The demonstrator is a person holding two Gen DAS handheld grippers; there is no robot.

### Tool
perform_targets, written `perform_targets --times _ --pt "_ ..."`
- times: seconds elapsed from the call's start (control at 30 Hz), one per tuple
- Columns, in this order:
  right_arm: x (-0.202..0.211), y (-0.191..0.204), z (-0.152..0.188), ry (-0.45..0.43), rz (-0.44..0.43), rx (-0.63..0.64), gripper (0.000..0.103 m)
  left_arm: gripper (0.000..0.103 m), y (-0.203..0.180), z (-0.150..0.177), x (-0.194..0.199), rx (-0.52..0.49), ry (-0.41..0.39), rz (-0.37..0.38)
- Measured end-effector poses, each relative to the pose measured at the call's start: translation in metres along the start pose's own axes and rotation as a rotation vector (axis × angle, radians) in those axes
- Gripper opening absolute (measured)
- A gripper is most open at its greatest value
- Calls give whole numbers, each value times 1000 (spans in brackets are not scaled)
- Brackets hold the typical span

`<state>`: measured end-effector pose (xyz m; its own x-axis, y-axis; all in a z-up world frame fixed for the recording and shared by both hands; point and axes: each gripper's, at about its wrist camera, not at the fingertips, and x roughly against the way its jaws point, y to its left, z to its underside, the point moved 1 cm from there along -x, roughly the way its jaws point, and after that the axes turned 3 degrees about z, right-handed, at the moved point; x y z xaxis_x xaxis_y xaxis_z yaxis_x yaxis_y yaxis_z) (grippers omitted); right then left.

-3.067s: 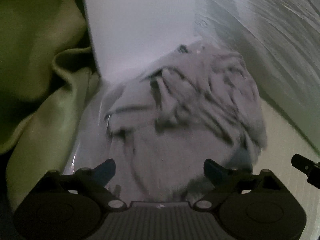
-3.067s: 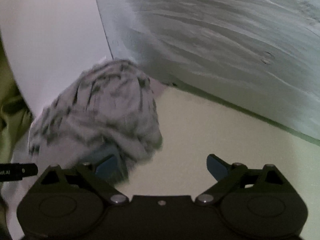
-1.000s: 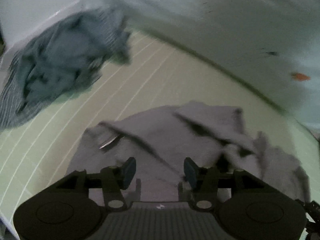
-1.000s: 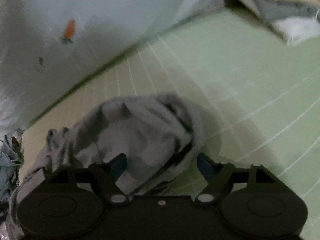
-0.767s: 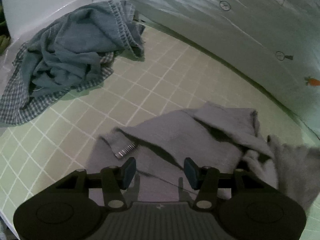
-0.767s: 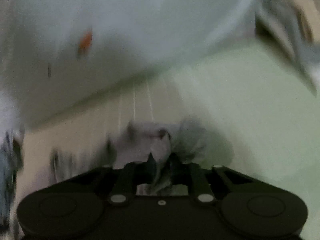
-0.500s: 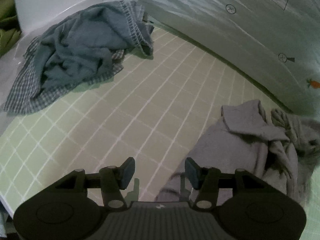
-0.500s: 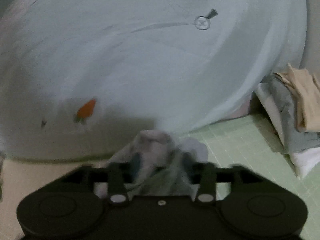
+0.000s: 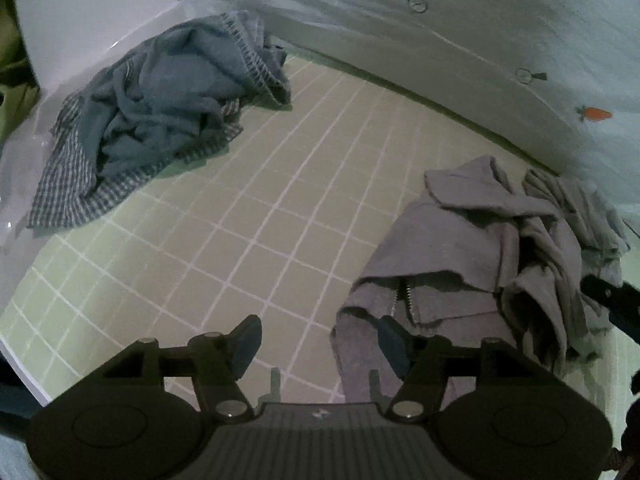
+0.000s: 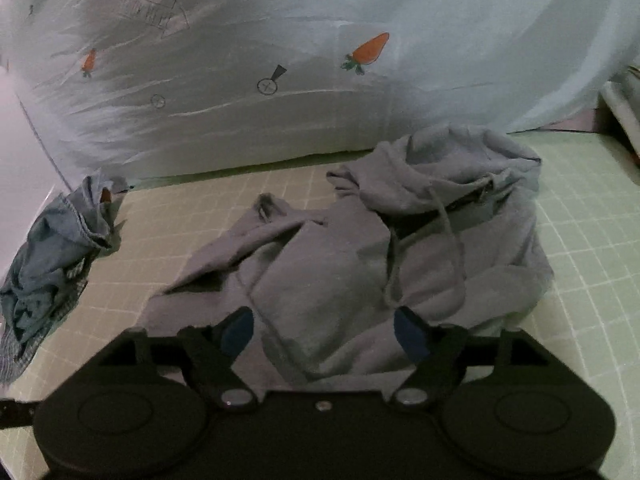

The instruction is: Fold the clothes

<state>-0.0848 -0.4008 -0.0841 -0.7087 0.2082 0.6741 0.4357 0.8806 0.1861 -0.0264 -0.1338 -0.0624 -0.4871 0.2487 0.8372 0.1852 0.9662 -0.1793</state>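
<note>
A crumpled grey zip-up hooded sweatshirt [image 10: 360,256] lies in a heap on the pale green gridded mat [image 9: 248,216], close to the white sheet printed with small carrots [image 10: 280,60] that hangs behind it. Its hood [image 10: 444,168] is bunched at the far end, the drawstrings trailing across the chest. The right gripper [image 10: 324,330] hovers just over the near edge with its jaws spread, having just been opening; cloth shows between them but the pads do not press on it. The left gripper [image 9: 316,340] is also apart and empty, its jaws likewise just widened, over bare mat beside the zipper hem [image 9: 404,300]. A tangled pile of blue denim and checked clothes [image 9: 160,112] waits well apart at the mat's far corner. The sweatshirt looks freshly laid down; spreading it flat seems to come next, which calls for pinching shoulders or hem and pulling outward.
</note>
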Motion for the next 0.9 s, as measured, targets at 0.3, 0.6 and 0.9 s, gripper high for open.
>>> perform_targets --times 0.3,0.6,0.9 --pt "-15 37 -5 0 127 139 10 66 21 -4 -2 -68 45 66" --pt "51 -53 -28 -182 315 -15 5 65 -32 -18 -20 -113 42 168" --pt "103 -249 -41 -254 586 -243 0 64 -127 -10 -39 -41 22 202"
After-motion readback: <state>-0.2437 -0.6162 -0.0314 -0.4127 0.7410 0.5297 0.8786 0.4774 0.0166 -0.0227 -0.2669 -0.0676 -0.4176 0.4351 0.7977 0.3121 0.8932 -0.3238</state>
